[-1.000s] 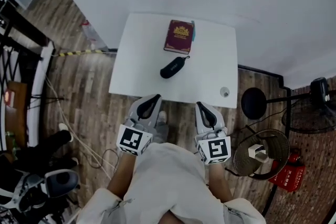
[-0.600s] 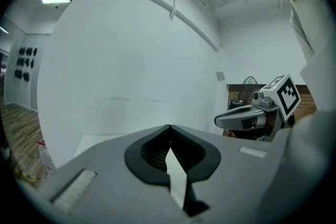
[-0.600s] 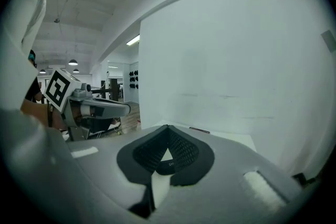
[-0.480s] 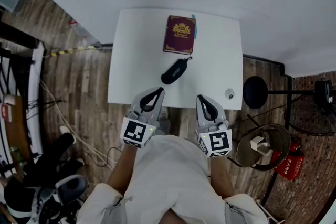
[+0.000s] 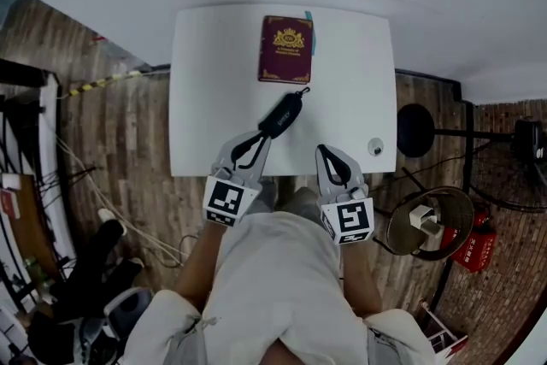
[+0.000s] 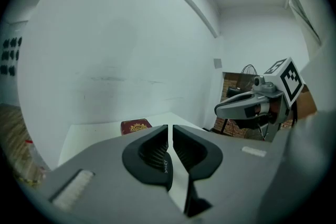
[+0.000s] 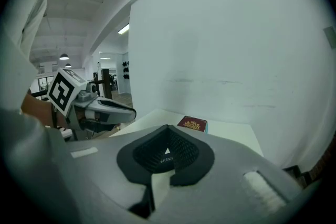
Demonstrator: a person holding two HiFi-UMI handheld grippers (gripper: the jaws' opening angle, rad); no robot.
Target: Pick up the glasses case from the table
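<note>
A black glasses case [image 5: 282, 114] lies slanted on the white table [image 5: 214, 98], just in front of a dark red book [image 5: 286, 49]. My left gripper [image 5: 259, 138] is over the table's near edge, with its tips just short of the case's near end. Its jaws are opening, a narrow slit shows between them [image 6: 170, 127] and nothing is in it. My right gripper [image 5: 326, 151] hovers at the near edge to the right of the case, shut and empty [image 7: 167, 127]. Both gripper views show the book [image 6: 136, 126] [image 7: 192, 124]; the case is hidden behind the jaws.
A small round object [image 5: 374, 148] sits near the table's front right corner. A white wall runs behind the table. On the wood floor to the right are a black round stand base [image 5: 415, 130], a fan [image 5: 427, 226] and a red extinguisher [image 5: 479, 248]. Cables lie at the left.
Both grippers have moved forward from in front of the table to its near edge. The left one has come close to the case.
</note>
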